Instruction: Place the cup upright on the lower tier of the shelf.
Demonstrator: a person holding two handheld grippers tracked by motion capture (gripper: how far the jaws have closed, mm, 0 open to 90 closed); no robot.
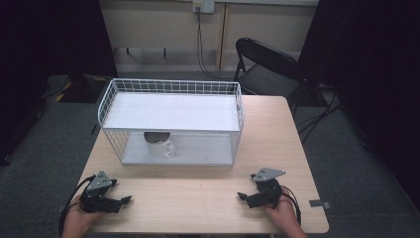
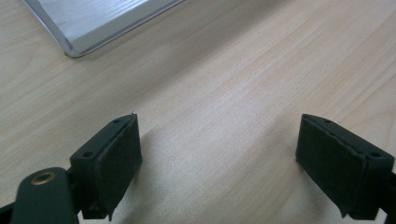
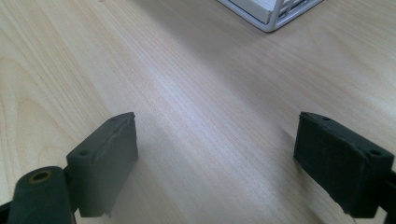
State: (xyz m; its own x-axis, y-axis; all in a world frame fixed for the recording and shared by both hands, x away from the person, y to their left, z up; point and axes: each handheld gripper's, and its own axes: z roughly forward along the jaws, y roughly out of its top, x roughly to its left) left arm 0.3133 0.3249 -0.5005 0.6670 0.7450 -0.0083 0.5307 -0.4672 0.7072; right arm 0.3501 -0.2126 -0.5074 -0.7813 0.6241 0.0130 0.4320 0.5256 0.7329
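Note:
A white wire shelf rack [image 1: 171,84] stands at the middle back of the wooden table [image 1: 198,203]. A metal cup [image 1: 159,143] with a white label sits on the rack's lower shelf, under the upper one. My left gripper [image 1: 125,200] rests near the table's front left edge, jaws wide open over bare wood [image 2: 219,140]. My right gripper [image 1: 243,197] rests near the front right, also open with nothing between its jaws [image 3: 215,140]. A corner of the rack's base [image 2: 74,44] lies ahead of the left gripper, and another corner [image 3: 271,21] ahead of the right.
A black folding chair [image 1: 267,67] stands behind the table's far right corner. Cables [image 1: 200,44] run down the back wall to the floor. Dark curtains hang at both sides. Bare tabletop lies between the two grippers and in front of the rack.

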